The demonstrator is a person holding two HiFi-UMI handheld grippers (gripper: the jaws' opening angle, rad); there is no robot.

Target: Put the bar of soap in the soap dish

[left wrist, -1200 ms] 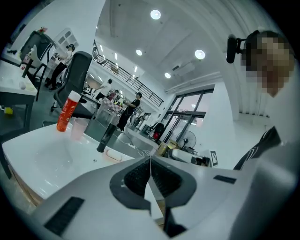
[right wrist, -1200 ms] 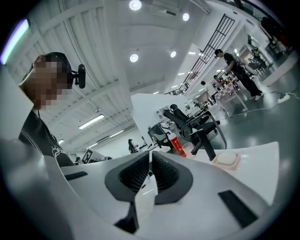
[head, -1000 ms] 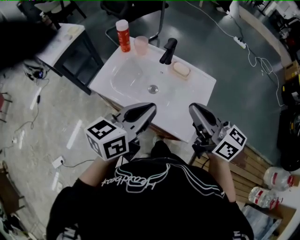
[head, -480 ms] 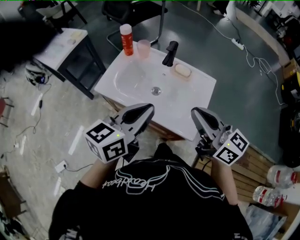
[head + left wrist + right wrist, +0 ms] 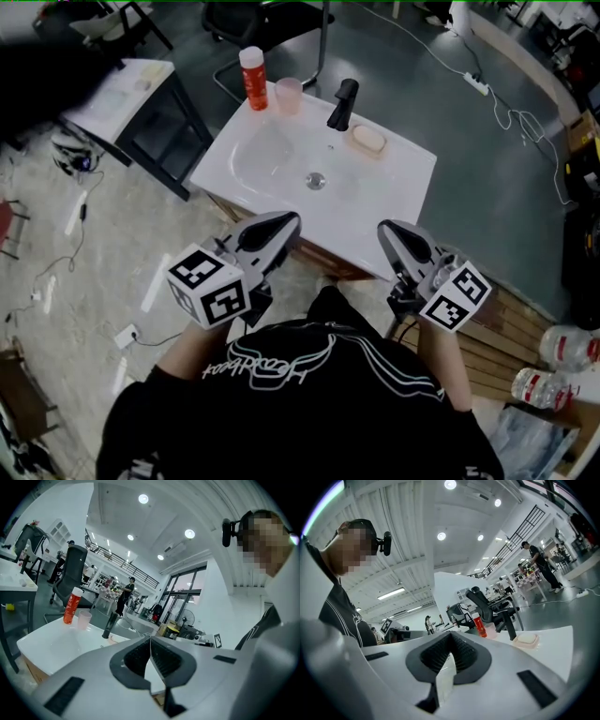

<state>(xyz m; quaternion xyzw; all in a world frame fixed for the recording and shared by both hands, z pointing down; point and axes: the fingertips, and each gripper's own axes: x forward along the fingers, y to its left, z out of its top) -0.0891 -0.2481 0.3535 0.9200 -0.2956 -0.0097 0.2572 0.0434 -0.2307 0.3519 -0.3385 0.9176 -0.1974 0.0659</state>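
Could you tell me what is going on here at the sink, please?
A person stands at a white sink with a gripper in each hand. The left gripper and the right gripper are both shut and empty, held at the sink's near edge. The soap lies in its dish beside the faucet on the far side, apart from both grippers.

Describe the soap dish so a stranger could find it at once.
On the far edge of the white washbasin stands a black faucet. The soap dish lies just right of it: a shallow pinkish tray with a pale bar of soap in it. It is the only low, flat thing there; the orange bottle and pink cup stand upright left of the faucet.
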